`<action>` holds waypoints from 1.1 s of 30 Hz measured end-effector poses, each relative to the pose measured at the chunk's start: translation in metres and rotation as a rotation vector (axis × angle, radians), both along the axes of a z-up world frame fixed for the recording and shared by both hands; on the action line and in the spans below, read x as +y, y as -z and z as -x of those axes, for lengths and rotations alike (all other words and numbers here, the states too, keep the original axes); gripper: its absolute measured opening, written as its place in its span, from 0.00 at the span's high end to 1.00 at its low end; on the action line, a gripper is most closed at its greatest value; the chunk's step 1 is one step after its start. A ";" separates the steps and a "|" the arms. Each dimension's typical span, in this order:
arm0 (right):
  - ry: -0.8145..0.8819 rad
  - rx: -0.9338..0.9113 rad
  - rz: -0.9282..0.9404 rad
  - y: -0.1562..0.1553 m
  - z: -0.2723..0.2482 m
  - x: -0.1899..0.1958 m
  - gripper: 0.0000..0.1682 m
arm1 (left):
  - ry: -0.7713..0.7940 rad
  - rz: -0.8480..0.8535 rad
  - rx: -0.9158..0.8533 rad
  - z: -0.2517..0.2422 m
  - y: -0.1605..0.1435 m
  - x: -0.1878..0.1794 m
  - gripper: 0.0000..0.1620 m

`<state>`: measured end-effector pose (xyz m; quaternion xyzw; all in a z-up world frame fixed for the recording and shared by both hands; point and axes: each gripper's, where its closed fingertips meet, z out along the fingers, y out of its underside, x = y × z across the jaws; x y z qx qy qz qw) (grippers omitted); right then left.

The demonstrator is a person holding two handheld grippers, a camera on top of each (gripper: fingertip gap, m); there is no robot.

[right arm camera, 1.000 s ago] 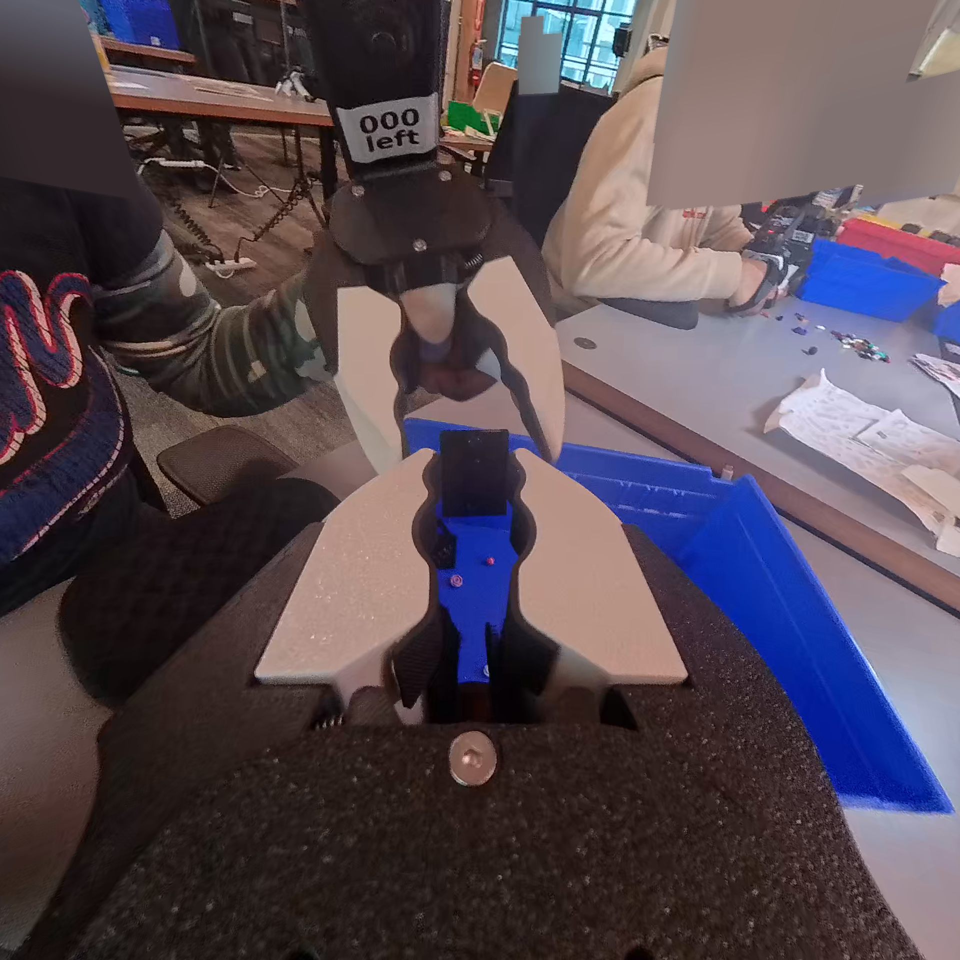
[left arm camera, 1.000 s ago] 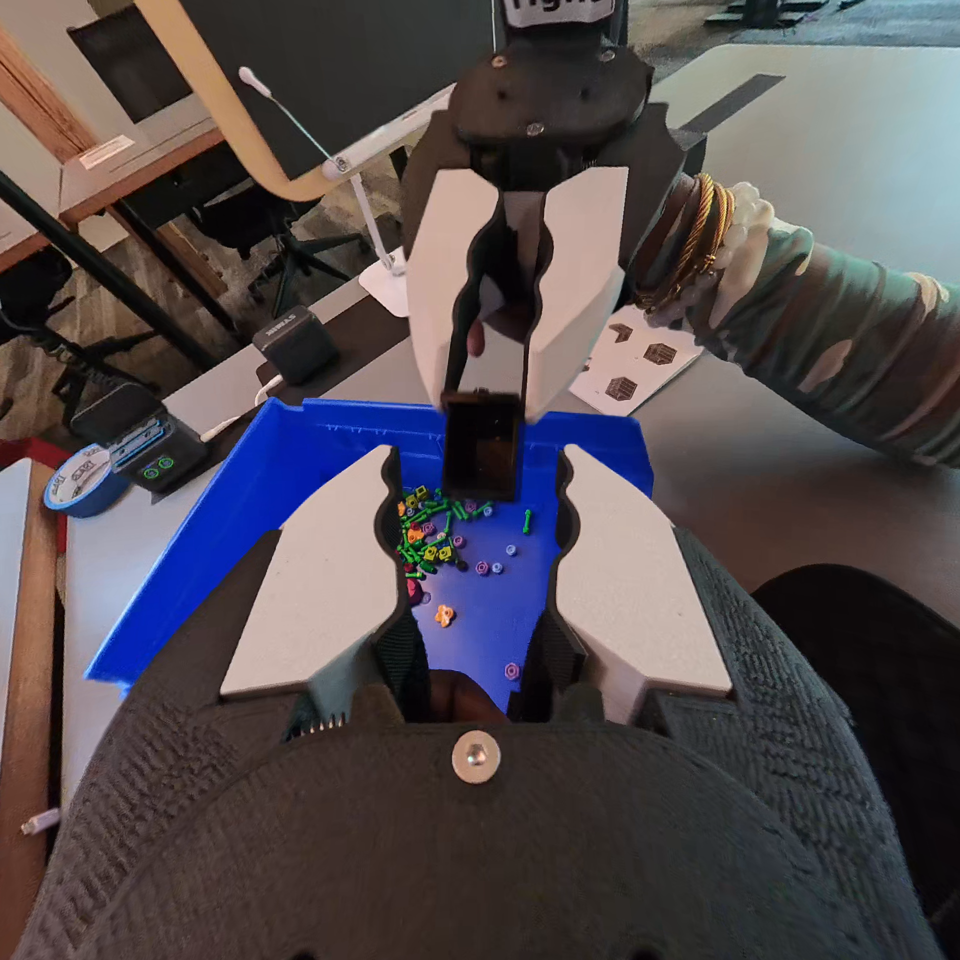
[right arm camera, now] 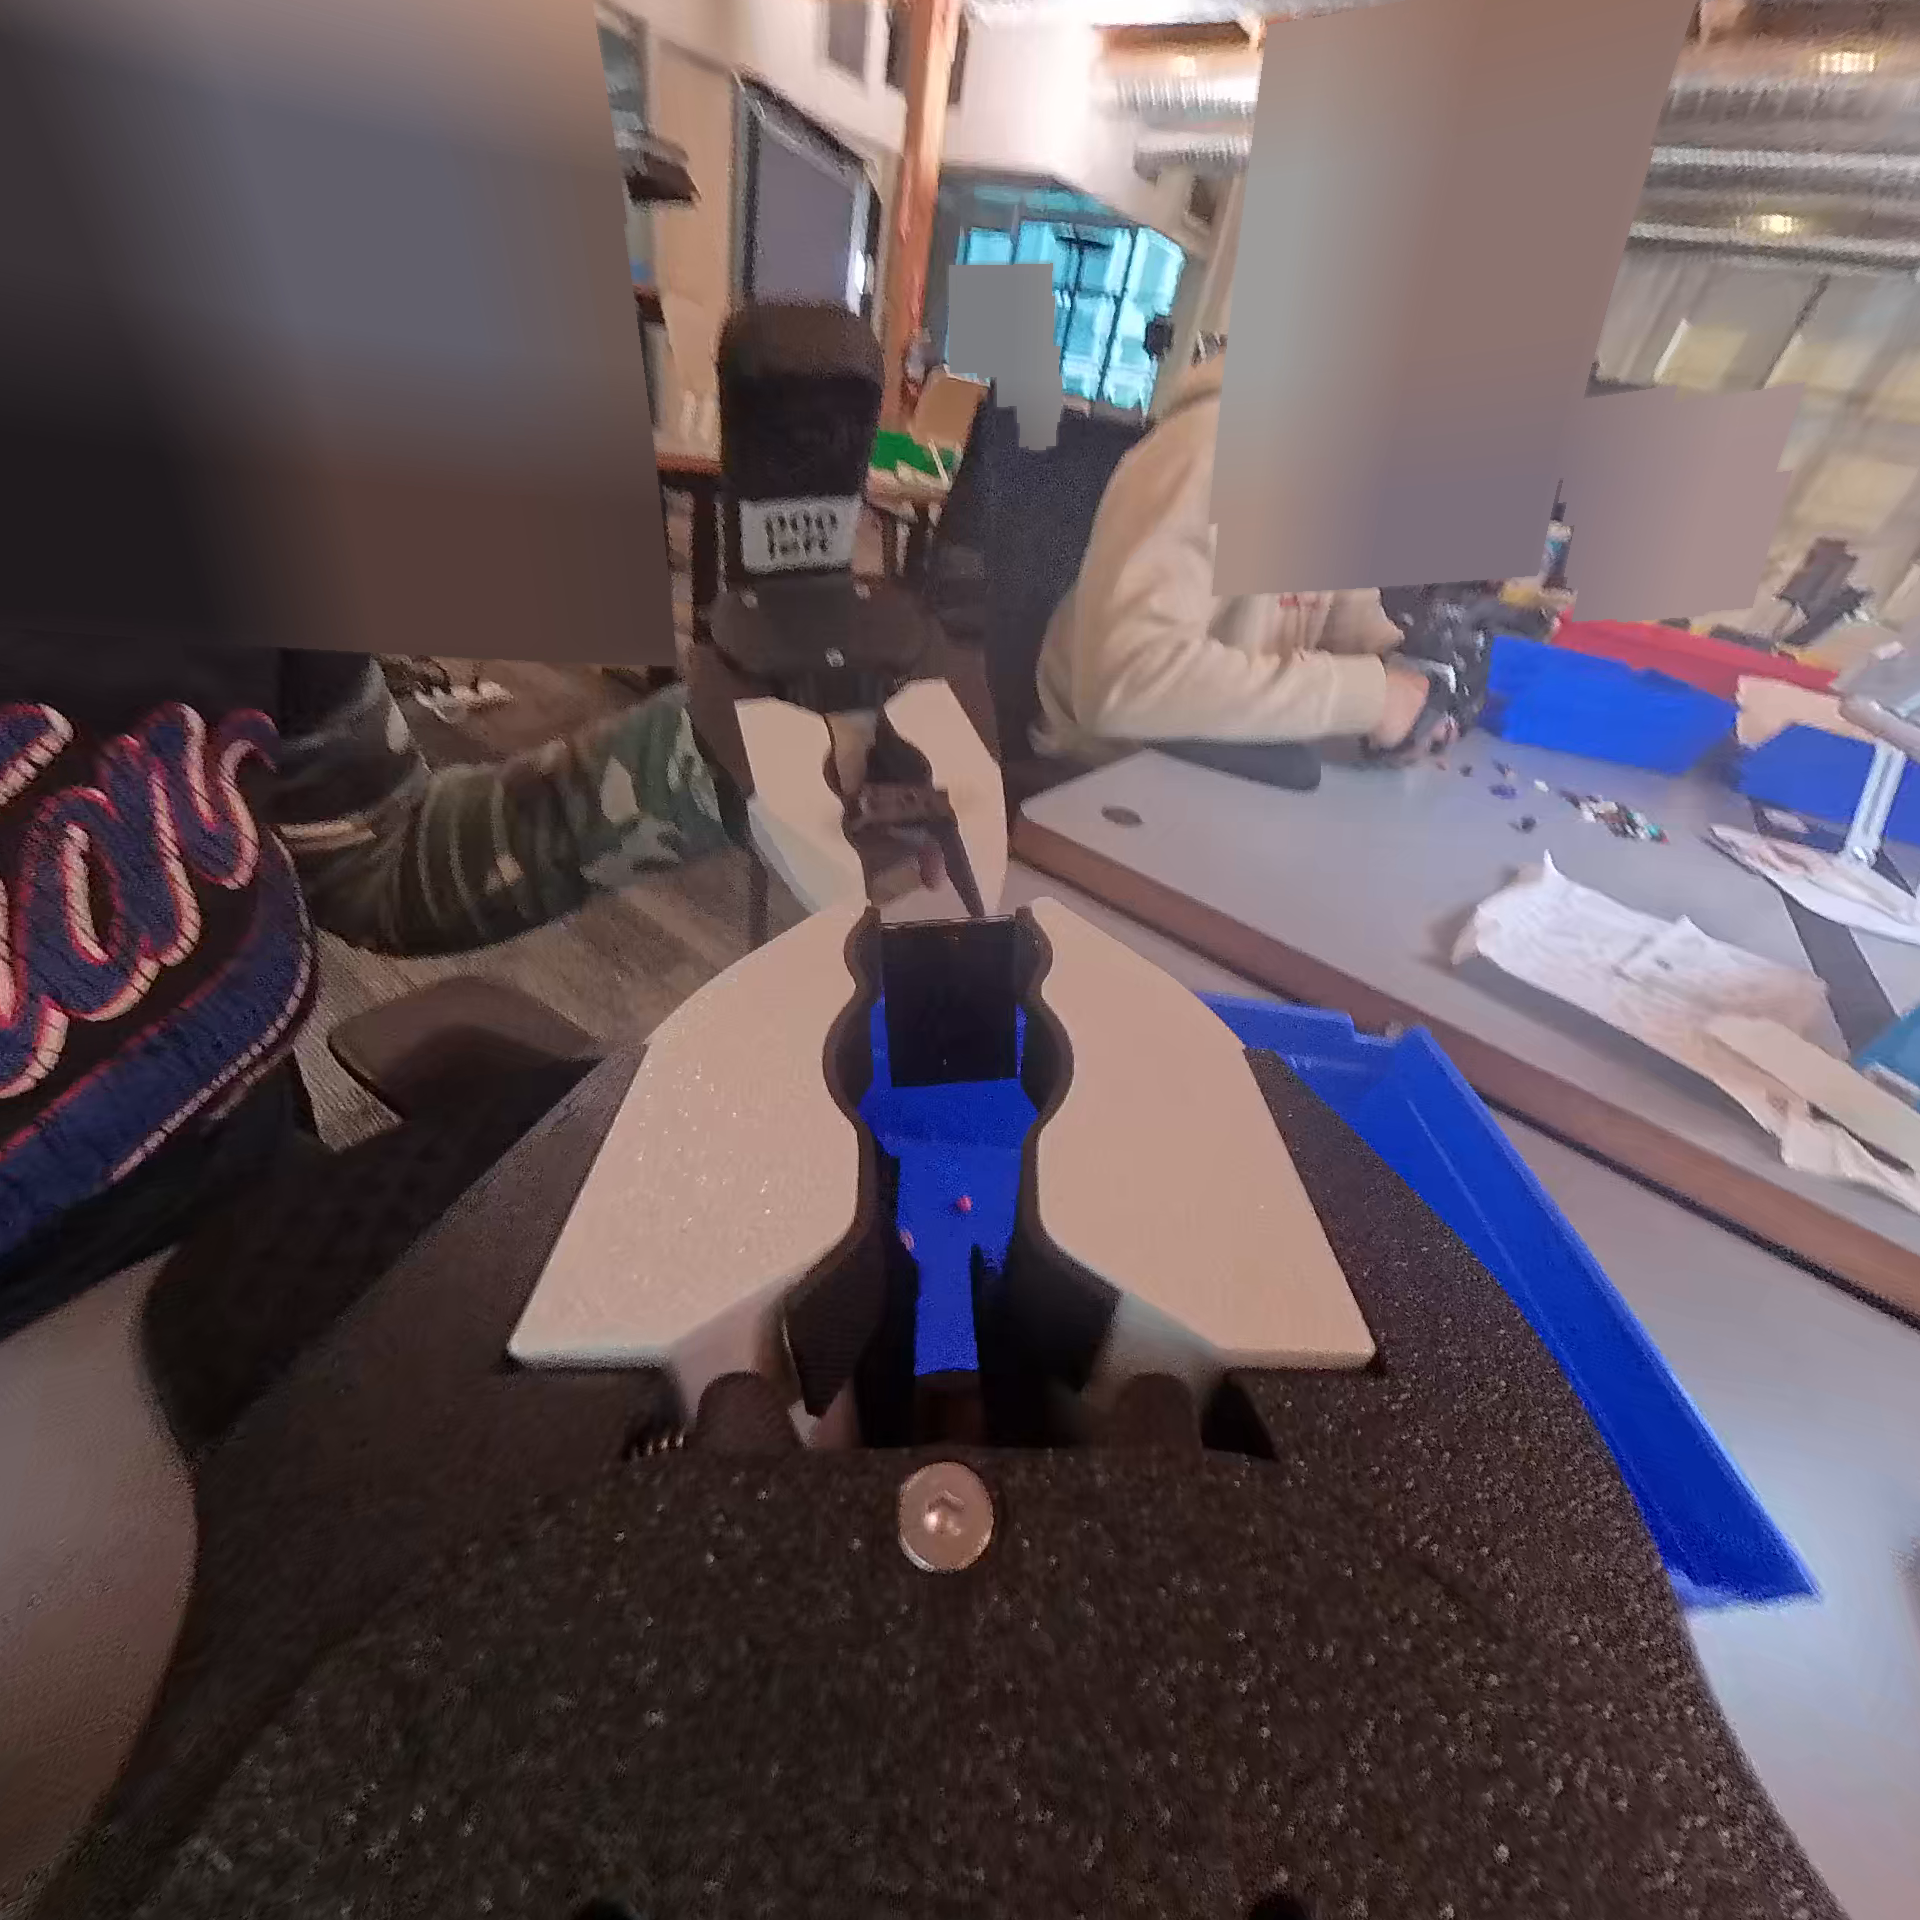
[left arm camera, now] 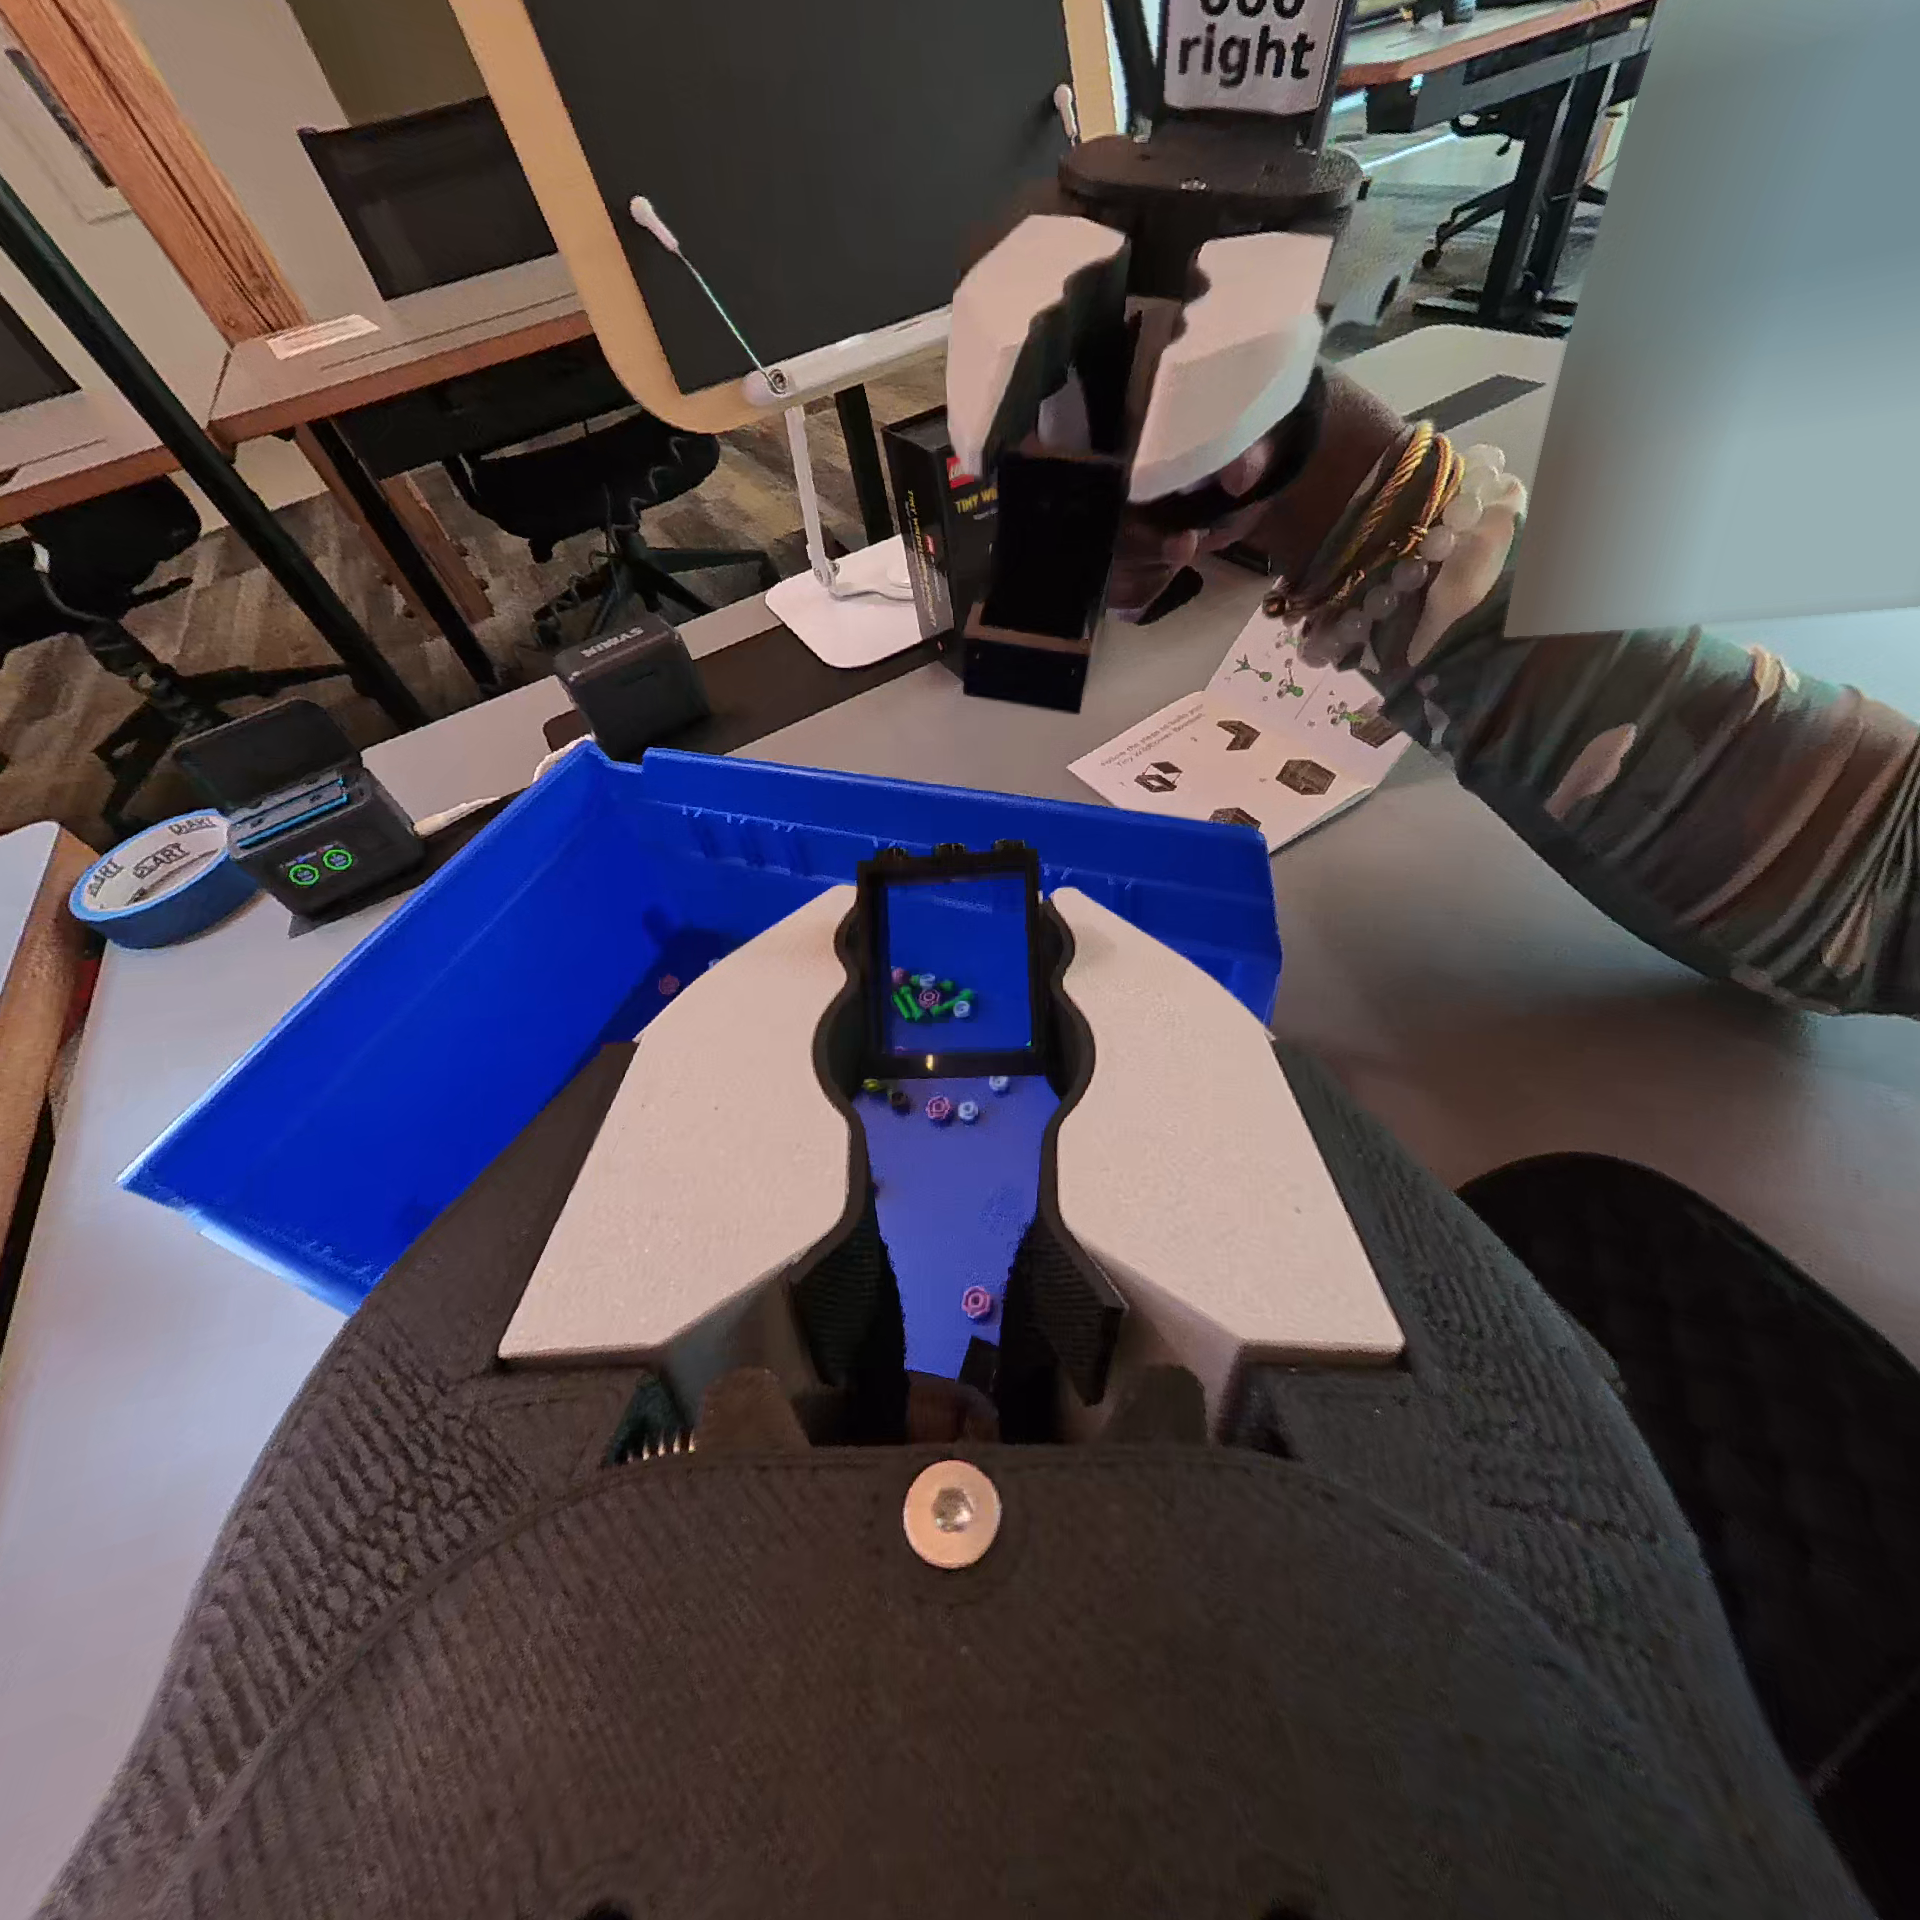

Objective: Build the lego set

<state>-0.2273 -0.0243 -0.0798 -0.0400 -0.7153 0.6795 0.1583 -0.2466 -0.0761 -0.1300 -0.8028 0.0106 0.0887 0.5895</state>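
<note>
- The left gripper [left arm camera: 951, 971] has its jaws pinching a black window frame [left arm camera: 948, 961] by the two side edges, just above the blue bin [left arm camera: 436, 997].
- The frame stands upright between the white fingers [left arm camera: 727, 1122], with three studs along its top edge. Its pane is clear, and the bin floor shows through it.
- Loose small pieces [left arm camera: 930, 1000], green, purple and pale, lie on the bin floor behind the frame. A few more, among them a purple flower piece [left arm camera: 975, 1301], lie nearer the gripper body.
- The right gripper [right arm camera: 948, 997] has its jaws pressed onto a tall black piece [right arm camera: 948, 1003], held by its sides.
- In the left wrist view the right gripper [left arm camera: 1075, 468] is well above the worktop [left arm camera: 1455, 1039], beyond the far wall of the bin, and the black piece [left arm camera: 1044, 582] hangs down from its tips, open at the lower end. It is blurred in this view.
- In the right wrist view the left gripper [right arm camera: 920, 842] is opposite and lower, and the bin [right arm camera: 1507, 1195] lies below and to the right.
- An instruction sheet [left arm camera: 1236, 748] lies flat on the worktop, just past the bin's far right corner.
- A dark product box [left arm camera: 925, 540] stands upright behind the hanging black piece.
- A roll of blue tape [left arm camera: 145, 883] and a small black device [left arm camera: 312, 821] sit on the worktop left of the bin.
- A camouflage sleeve [left arm camera: 1714, 831] with bracelets at the wrist reaches in from the right.
</note>
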 end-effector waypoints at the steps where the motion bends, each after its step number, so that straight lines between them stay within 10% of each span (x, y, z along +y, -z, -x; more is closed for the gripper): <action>1: -0.013 0.003 0.025 -0.004 -0.002 -0.001 0.85 | -0.007 -0.001 -0.002 0.000 0.000 0.002 0.81; 10: 0.035 -0.011 -0.035 0.003 0.002 0.002 0.85 | -0.018 -0.013 -0.044 0.000 -0.001 0.017 0.81; 14: 0.026 -0.009 -0.032 0.003 0.002 0.000 0.85 | -0.116 0.234 -0.002 0.016 0.035 0.013 0.81; 22: 0.012 -0.012 -0.043 0.005 0.000 -0.001 0.85 | -0.121 0.355 0.025 0.021 0.051 0.019 0.61; 33: -0.027 -0.023 -0.142 0.019 -0.002 -0.019 0.85 | 0.078 0.236 0.123 -0.014 0.011 0.053 0.83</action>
